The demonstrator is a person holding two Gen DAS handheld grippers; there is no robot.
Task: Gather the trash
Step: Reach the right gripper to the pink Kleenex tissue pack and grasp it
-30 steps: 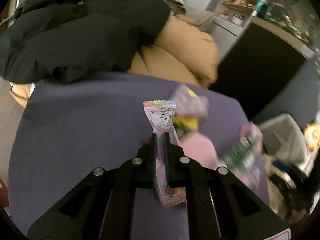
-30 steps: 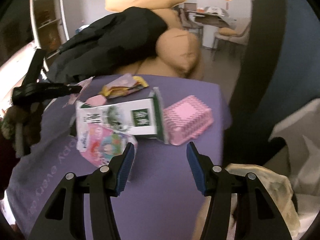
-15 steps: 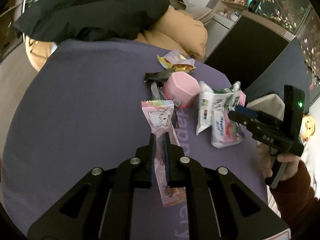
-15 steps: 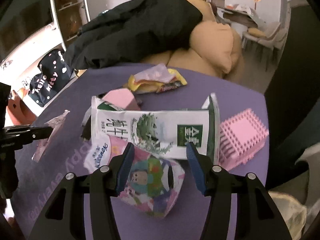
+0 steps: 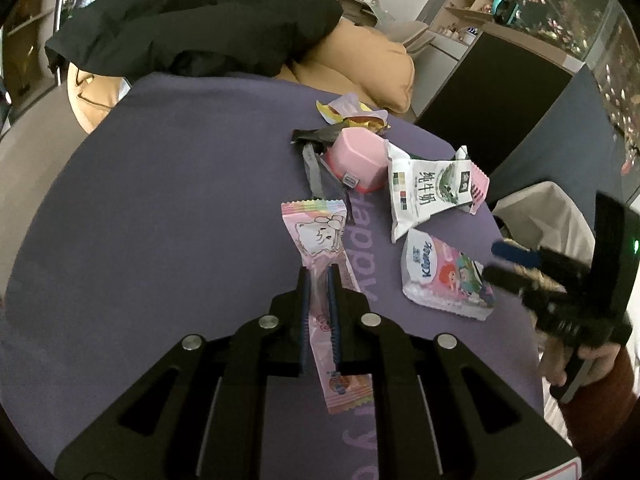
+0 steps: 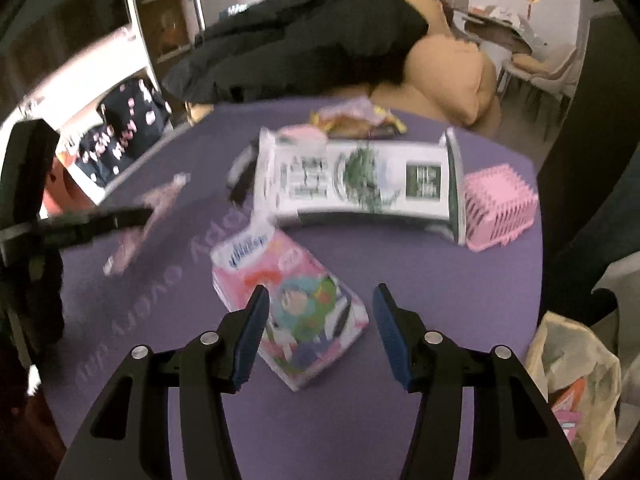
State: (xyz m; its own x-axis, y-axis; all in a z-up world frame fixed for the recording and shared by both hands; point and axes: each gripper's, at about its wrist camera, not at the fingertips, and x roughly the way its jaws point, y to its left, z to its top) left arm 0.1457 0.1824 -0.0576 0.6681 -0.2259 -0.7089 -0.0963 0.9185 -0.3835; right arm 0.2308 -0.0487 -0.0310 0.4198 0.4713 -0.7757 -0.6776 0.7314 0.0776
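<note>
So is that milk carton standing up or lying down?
Lying down: the milk carton rests flat on its side on the purple table.

Surface: purple cloth-covered table (image 5: pixel 160 220) — all litter lies on it.
Centre: white milk carton (image 6: pixel 360 184), lying flat.
Right of carton: pink slatted plastic basket (image 6: pixel 500 208), touching its end.
Behind carton: crumpled yellow wrapper (image 6: pixel 356 120).
Before carton: pink tissue pack (image 6: pixel 292 304), near it.
Beyond table: tan cushion (image 5: pixel 360 64) — black coat (image 5: pixel 192 12) draped on it.
</note>
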